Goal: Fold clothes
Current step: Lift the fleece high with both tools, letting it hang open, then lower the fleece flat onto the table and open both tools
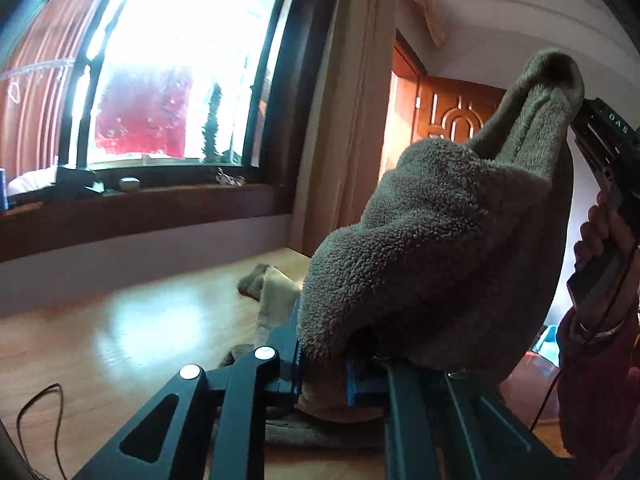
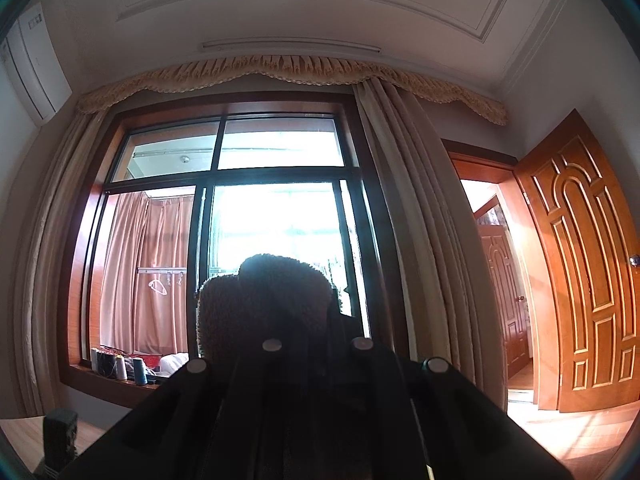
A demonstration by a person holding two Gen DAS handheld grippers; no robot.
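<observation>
Two views, one garment in play. L wrist view: left tongs are closed on the lower edge of a grey-brown fleece garment, blue pads pinching the fabric right at the cam. Garment is bunched and lifted, hanging in air btw both tongs, not lying flat. Its upper end runs up-right to the right tongs, which pinch it too; a hand w/ a dark red sleeve holds that tool. Below, wooden tabletop shows, w/ a second small cloth piece lying crumpled on it, near the lifted one but apart. Thin cord at bottom-left of tabletop.

R wrist view: right tongs point upward toward the window, clamped shut on a fold of the same fleece, backlit and dark, so detail is poor. No tabletop contact visible here.

Progress, my read: early/mid. Item is picked up at two points and stretched out, but no clean fold is visible and nothing neatly stacked. Left to do: lay it on tabletop, fold, then prob. the other piece.
</observation>
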